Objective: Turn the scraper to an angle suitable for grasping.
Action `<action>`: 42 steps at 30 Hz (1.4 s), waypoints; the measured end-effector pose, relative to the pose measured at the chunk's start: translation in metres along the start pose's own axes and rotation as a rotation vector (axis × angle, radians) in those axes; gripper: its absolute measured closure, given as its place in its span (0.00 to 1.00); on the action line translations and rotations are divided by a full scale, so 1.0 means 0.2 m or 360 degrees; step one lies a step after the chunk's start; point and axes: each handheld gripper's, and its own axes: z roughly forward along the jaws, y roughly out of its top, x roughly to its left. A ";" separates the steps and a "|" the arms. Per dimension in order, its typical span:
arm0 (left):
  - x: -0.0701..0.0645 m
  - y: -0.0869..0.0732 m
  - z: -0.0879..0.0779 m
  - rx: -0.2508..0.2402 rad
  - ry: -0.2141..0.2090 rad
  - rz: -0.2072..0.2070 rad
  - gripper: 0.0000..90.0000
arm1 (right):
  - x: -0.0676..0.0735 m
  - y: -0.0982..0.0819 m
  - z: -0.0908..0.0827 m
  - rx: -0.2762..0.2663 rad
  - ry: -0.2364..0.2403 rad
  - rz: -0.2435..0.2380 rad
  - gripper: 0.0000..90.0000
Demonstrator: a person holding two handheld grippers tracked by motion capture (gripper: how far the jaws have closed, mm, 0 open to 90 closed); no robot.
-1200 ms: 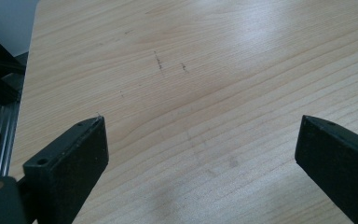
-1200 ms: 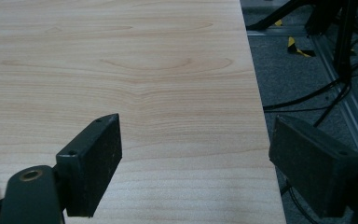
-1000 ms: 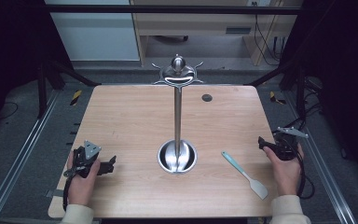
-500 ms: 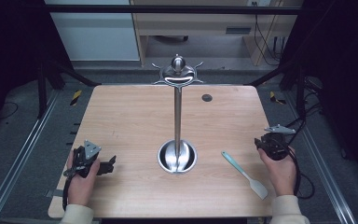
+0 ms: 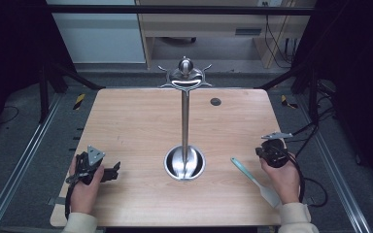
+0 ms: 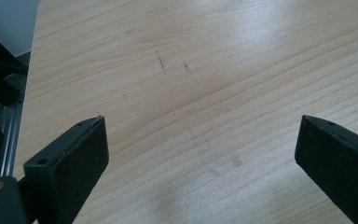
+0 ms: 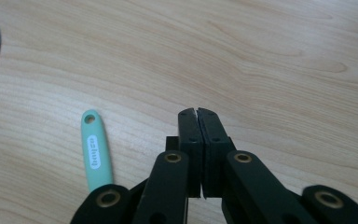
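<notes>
Right gripper view shows the right gripper with jaws just closed together on nothing; the spatula lies just beside it, blade cut off below. Left gripper rests wide open over bare table
</notes>
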 end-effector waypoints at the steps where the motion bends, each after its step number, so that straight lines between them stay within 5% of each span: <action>1: 0.00 0.00 0.00 0.0000 0.0000 -0.0001 0.03 | 0.01 0.00 0.00 0.0010 0.0005 -0.0006 1.00; 16: 0.00 0.00 0.00 0.0007 0.0001 0.0007 0.03 | 0.09 -0.01 0.07 0.0122 0.0184 -0.0072 1.00; 30: 0.00 0.00 0.00 0.0009 -0.0002 0.0010 0.03 | 0.18 -0.01 0.13 0.0191 0.0220 -0.0171 1.00; 42: -0.01 0.00 0.01 0.0015 -0.0005 0.0018 0.03 | 0.19 -0.02 0.15 0.0224 0.0223 -0.0168 1.00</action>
